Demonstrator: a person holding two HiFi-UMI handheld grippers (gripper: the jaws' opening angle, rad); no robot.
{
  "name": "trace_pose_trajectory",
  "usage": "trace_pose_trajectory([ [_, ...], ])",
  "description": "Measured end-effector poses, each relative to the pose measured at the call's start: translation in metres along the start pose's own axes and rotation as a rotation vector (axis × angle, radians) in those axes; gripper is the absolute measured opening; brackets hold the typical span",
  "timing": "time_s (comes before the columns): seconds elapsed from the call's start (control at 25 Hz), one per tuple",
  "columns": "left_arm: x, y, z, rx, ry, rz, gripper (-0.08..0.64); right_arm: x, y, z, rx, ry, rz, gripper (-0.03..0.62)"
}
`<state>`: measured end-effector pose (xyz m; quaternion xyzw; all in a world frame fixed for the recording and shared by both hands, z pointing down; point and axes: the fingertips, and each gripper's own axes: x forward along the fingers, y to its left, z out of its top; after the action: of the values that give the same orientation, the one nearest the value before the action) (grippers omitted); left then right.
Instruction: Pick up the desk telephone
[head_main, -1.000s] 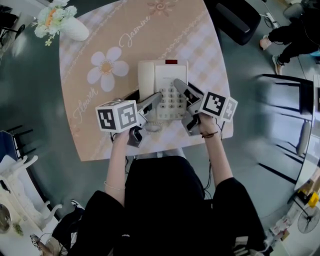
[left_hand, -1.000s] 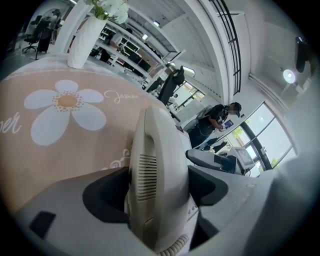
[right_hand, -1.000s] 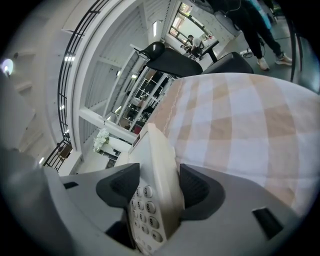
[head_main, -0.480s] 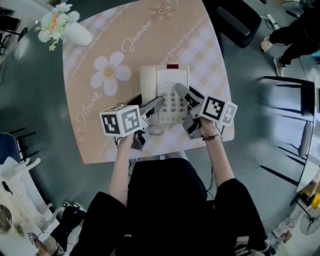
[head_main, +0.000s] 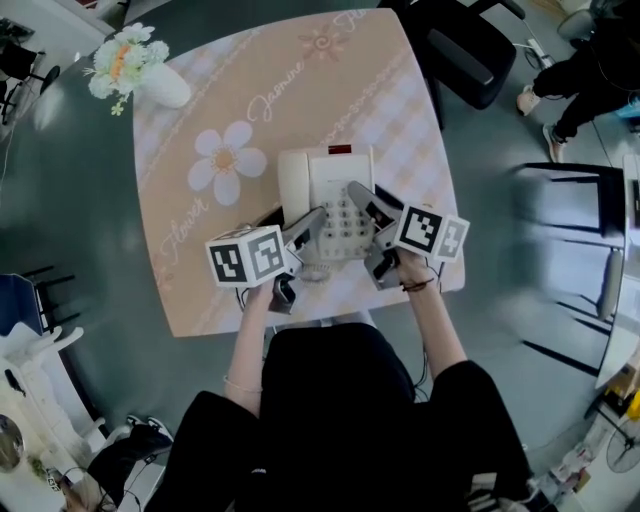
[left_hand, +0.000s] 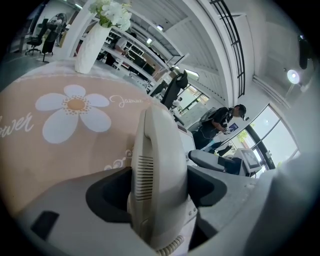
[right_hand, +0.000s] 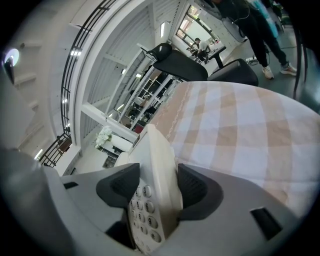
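Observation:
A cream desk telephone (head_main: 335, 195) sits on the flowered tablecloth, handset (head_main: 292, 185) in its cradle on the left. My left gripper (head_main: 308, 225) straddles the handset's near end. In the left gripper view the handset (left_hand: 157, 165) fills the gap of that gripper (left_hand: 159, 180); its jaws are closing, and both dark pads lie against the handset's sides. My right gripper (head_main: 360, 200) reaches over the keypad's right part. In the right gripper view my right gripper (right_hand: 152, 187) has its pads clamped on the phone's right edge (right_hand: 157, 170), one on the keypad face, one on the outer side.
A white vase of flowers (head_main: 140, 65) stands at the table's far left corner. The phone's coiled cord (head_main: 310, 270) lies near the table's front edge (head_main: 330, 310). A black office chair (head_main: 470, 40) stands beyond the far right corner, and a person (head_main: 590, 60) is at the upper right.
Both grippers stay at the phone's near end. The whole view has shifted a little, with the table drawn slightly right and down.

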<state>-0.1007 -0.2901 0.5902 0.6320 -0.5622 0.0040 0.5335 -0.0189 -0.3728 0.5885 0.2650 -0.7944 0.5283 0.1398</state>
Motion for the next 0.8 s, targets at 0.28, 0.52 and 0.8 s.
trace_pose_trajectory([
  [0.28,-0.012,-0.002,0.002,0.027,0.001,0.021,0.328,-0.007,0.013,0.001,0.000,-0.009,0.014,0.227],
  [0.52,-0.027,-0.017,0.006,0.032,-0.014,0.000,0.328,-0.018,0.029,0.003,-0.020,-0.023,0.023,0.227],
  [0.8,-0.047,-0.030,0.009,0.050,-0.033,-0.004,0.327,-0.034,0.050,0.006,-0.045,-0.044,0.040,0.227],
])
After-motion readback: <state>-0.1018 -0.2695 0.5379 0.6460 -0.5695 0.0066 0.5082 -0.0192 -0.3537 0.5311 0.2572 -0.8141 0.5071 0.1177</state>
